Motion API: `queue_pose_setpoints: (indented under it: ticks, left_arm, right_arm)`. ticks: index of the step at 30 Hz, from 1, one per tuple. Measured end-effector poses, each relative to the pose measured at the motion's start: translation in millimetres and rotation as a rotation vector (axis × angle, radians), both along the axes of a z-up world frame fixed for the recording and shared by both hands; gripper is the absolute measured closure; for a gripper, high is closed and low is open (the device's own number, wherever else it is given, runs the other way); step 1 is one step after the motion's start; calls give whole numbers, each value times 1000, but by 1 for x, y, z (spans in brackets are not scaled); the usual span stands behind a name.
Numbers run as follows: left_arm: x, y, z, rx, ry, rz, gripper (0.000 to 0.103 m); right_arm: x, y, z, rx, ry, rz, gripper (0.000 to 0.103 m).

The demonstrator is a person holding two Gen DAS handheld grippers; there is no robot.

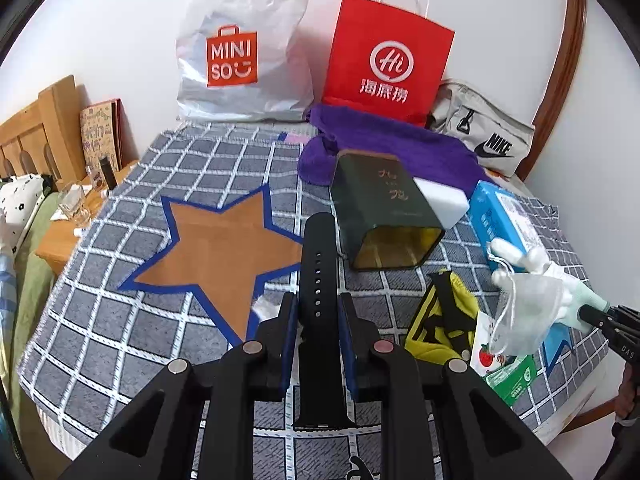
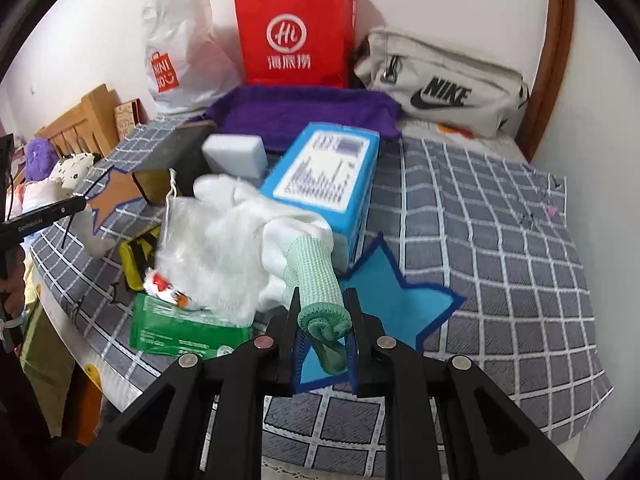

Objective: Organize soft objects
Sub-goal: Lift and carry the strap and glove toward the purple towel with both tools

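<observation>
My left gripper (image 1: 318, 312) is shut on a black watch strap (image 1: 318, 264) and holds it above the checked cloth, beside the brown star patch (image 1: 224, 256). My right gripper (image 2: 324, 320) is shut on the green cuff of a white glove (image 2: 240, 232), which hangs above the table with a sheer mesh pouch (image 2: 188, 240) draped on it. The glove (image 1: 548, 280) also shows at the right of the left wrist view. A purple towel (image 2: 304, 114) lies at the back. A yellow and black pouch (image 1: 444, 320) lies near the front right.
A dark green tin (image 1: 380, 208) lies on its side with a white sponge block (image 1: 442, 200) and a blue box (image 2: 324, 172) beside it. A green packet (image 2: 188, 328) lies near the edge. A Miniso bag (image 1: 240, 48), red paper bag (image 1: 388, 56) and Nike bag (image 2: 444, 84) stand at the back. A blue star patch (image 2: 404, 304) is on the right.
</observation>
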State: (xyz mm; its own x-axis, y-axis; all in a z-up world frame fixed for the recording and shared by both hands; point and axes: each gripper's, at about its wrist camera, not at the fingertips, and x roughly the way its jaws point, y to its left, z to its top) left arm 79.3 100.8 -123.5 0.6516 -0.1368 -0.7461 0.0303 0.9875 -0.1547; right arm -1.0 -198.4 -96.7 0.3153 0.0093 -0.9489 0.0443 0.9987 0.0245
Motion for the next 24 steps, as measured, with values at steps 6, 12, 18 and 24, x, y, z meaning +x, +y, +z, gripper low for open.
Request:
queue_pose_setpoints:
  ticks: [6,12,18,24]
  left_arm:
    - [6,-5,-16,7,37,-7,84]
    - [16,-13,-32,11,79,-19,84]
    - [24,-19,-43,31,106,-12,73]
    - [30,-28,-54,121,124,6,58]
  right_arm:
    - [-3,-1,-16,4,40,20,84]
    - [-1,-1,-19,3,14,56,42]
    - [22,4,-53,22,52,69,36]
    - [20,8,-62,82,60,122,90]
